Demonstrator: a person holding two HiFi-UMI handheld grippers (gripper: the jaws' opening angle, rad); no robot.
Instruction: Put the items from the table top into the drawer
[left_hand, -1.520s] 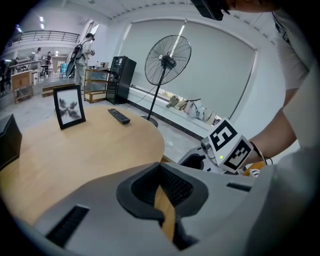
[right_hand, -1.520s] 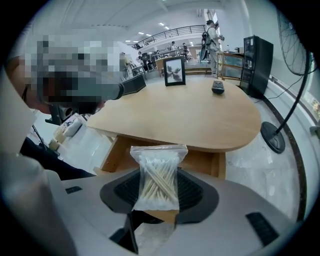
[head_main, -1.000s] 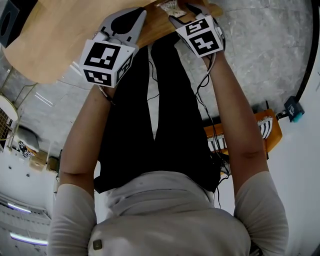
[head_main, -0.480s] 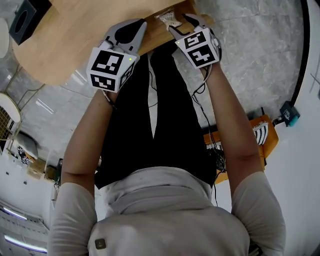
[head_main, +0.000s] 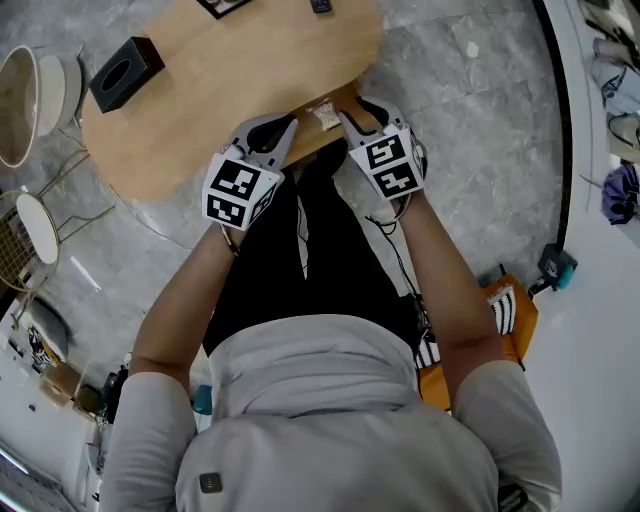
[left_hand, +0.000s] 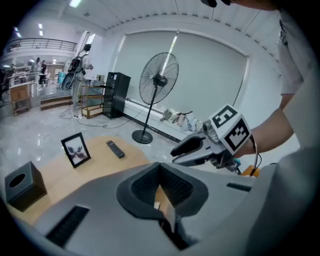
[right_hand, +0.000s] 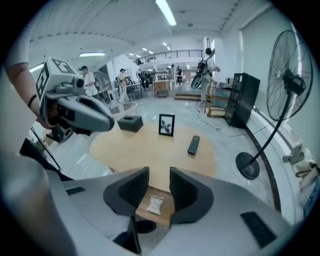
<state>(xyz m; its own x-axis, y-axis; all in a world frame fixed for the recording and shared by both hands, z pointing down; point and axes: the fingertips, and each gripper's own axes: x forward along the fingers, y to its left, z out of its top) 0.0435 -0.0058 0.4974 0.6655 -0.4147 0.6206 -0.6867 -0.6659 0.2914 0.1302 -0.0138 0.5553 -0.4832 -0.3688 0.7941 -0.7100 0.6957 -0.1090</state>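
The small white packet lies flat in the open drawer, which sticks out from the near edge of the oval wooden table. That's one item delivered.

And here's the change: both grippers have come up and away from the drawer compared with a second ago, and the packet stays where it is. The right gripper has just been narrowing its jaws, yet they stand apart with nothing between the pads. The packet only shows through the gap, well below them. The left gripper has its jaws drawn together at the tips, holding nothing.

So this reads as the release step finished, and the hands look free for the next pick.

Three items are left on the table top. The black tissue box sits to the far left, while the picture frame and the remote control lie at the far side.

In the head view the frame and remote are cut by the top edge. The grippers cover most of the drawer, so its walls and depth cannot be judged. What fills the packet is too small to tell.
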